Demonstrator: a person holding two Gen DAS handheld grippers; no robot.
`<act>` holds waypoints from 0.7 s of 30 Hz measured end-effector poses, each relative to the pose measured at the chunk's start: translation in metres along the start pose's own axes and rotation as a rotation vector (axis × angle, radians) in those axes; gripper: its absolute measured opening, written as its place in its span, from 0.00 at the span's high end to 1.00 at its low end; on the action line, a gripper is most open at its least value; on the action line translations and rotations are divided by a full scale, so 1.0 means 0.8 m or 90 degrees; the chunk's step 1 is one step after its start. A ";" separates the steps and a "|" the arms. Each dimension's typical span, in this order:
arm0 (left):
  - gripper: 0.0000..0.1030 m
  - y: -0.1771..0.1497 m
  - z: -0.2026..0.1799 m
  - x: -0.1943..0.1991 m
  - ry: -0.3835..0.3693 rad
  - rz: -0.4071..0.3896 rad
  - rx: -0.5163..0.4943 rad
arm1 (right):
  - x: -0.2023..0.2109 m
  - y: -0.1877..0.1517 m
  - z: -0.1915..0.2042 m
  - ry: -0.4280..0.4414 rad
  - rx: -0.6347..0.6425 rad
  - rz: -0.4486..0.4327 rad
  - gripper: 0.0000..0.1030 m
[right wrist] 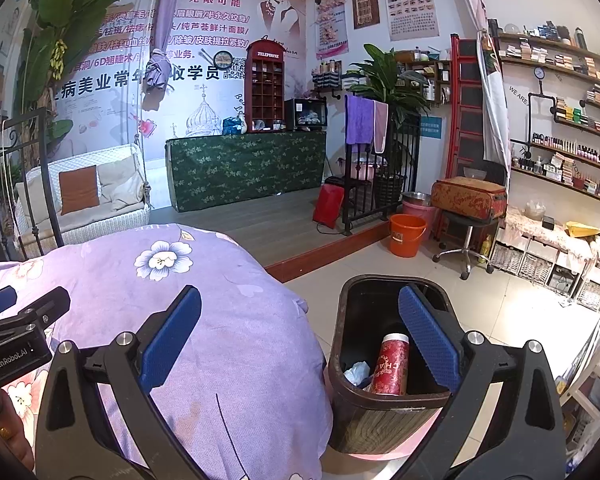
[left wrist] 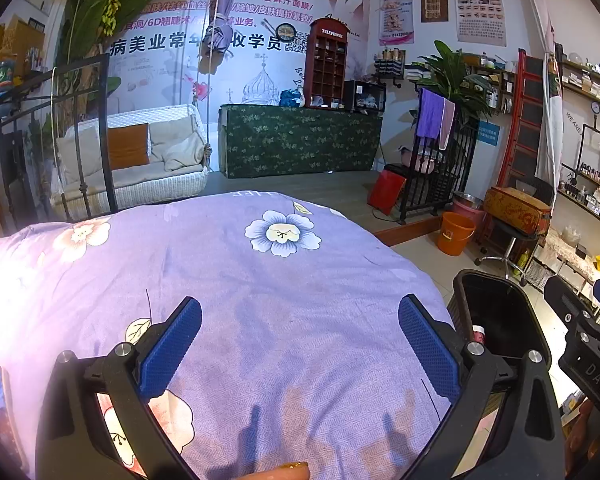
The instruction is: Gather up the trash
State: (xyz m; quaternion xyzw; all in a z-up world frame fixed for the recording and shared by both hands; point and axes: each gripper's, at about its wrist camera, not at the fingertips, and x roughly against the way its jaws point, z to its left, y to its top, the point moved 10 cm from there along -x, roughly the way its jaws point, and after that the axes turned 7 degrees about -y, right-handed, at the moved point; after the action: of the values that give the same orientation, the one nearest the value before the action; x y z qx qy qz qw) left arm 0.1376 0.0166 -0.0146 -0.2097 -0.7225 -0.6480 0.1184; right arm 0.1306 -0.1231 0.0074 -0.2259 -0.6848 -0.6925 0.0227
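Observation:
A dark trash bin [right wrist: 384, 420] stands on the floor beside the bed; it also shows in the left wrist view [left wrist: 496, 312]. Inside lie a red cylindrical can [right wrist: 390, 364] and a crumpled white tissue [right wrist: 357, 372]; the can's top shows in the left wrist view [left wrist: 479, 334]. My right gripper [right wrist: 300, 344] is open and empty, held over the bed edge and the bin's rim. My left gripper [left wrist: 300, 344] is open and empty above the purple floral bedspread [left wrist: 260, 288]. Each gripper shows at the edge of the other's view.
The bedspread [right wrist: 204, 340] covers the bed to the left of the bin. An orange bucket [right wrist: 406, 235], a stool with a patterned case [right wrist: 468, 200], and low wicker drawers [right wrist: 540, 264] stand on the tiled floor. A raised wooden step [right wrist: 328, 252] runs behind.

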 end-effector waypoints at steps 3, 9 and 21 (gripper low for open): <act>0.06 0.000 0.000 -0.001 -0.001 0.001 0.000 | 0.000 0.000 0.000 0.000 -0.001 -0.001 0.05; 0.06 0.000 -0.001 0.000 -0.001 0.001 0.001 | -0.001 0.000 0.000 -0.001 0.000 0.001 0.05; 0.06 -0.006 -0.004 -0.002 -0.008 0.003 0.005 | -0.001 0.000 0.001 0.000 0.000 0.002 0.05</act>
State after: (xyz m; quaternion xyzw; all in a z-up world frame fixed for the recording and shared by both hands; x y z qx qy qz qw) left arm 0.1366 0.0126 -0.0190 -0.2149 -0.7251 -0.6438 0.1162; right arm 0.1312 -0.1221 0.0070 -0.2266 -0.6842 -0.6928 0.0237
